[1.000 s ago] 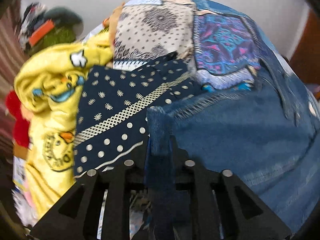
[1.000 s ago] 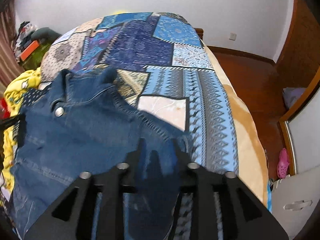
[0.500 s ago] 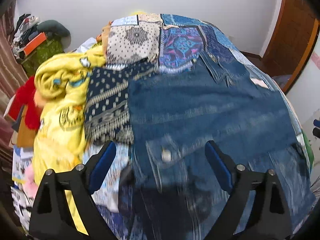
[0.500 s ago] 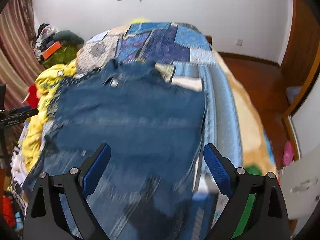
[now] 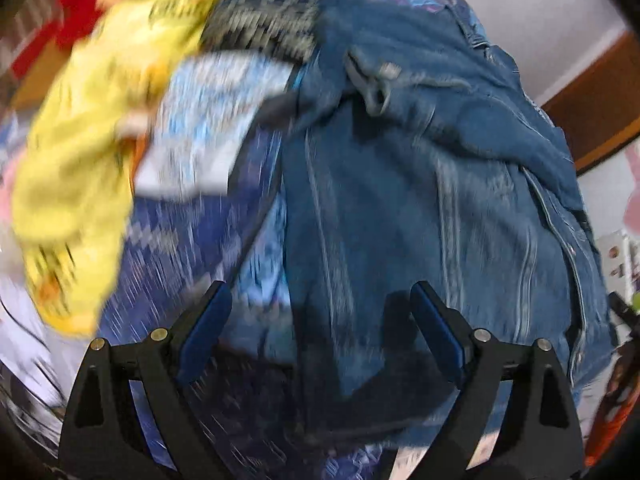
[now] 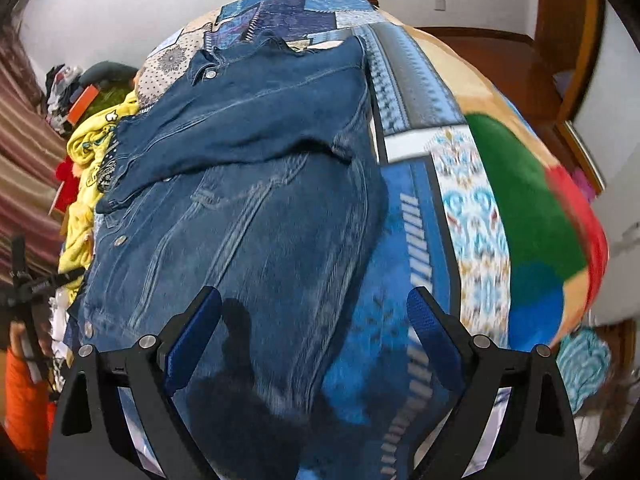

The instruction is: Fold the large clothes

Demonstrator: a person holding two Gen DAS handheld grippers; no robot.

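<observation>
Right wrist view: a dark blue denim jacket with metal snap buttons (image 6: 248,184) lies spread on a bed covered by a blue patchwork quilt (image 6: 412,216), collar toward the far white wall, one sleeve folded across its chest. The right gripper (image 6: 314,322) hangs above the jacket's near hem with its blue-padded fingers (image 6: 192,340) wide apart, holding nothing. A heap of yellow printed fabric (image 6: 86,156) lies just beside the jacket's left edge.

In the left wrist view, which is blurred, the left gripper (image 5: 320,322) also has its fingers (image 5: 438,336) spread and empty, over the denim jacket (image 5: 420,184) where its edge meets the quilt (image 5: 188,248). The yellow fabric (image 5: 80,152) fills the upper left.
</observation>
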